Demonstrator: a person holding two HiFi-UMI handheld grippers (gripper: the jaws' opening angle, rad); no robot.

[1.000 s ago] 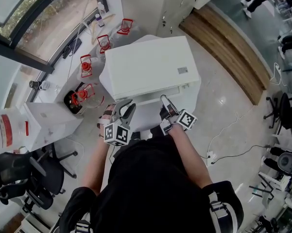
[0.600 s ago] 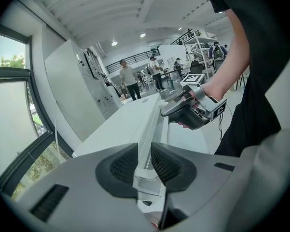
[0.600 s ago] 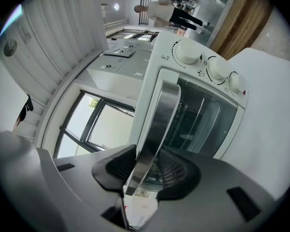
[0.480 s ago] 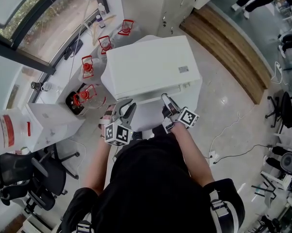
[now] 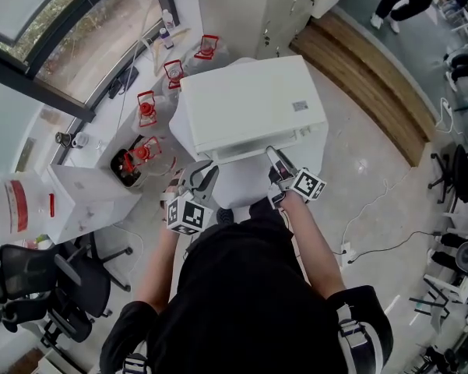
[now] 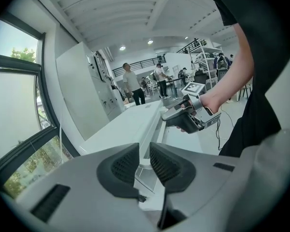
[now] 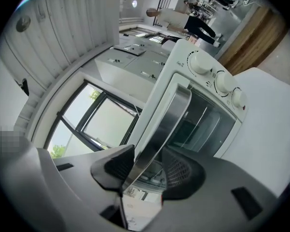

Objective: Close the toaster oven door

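Desk [image 5: 237, 187]: white, carries your toaster oven [image 5: 249, 104]
Room: window [image 5: 62, 29] left, pale glossy floor [image 5: 358, 162]
Left claw [image 6: 144, 158]: narrow, just been closing, empty
Right claw [image 7: 147, 170]: narrow, loosely round the door handle [image 7: 169, 120]

smooth white toaster oven [image 7: 160, 76], polished metal door handle [image 7: 161, 124], glass pane [image 7: 205, 122], matt dimpled black pads [image 7: 113, 167]

Toaster oven [image 5: 249, 104] on table [image 5: 237, 187], middle; counter [image 5: 93, 135] to its left, beneath window [image 5: 54, 29]; office chair [image 5: 39, 279] near left; wooden platform [image 5: 366, 68] behind, right.
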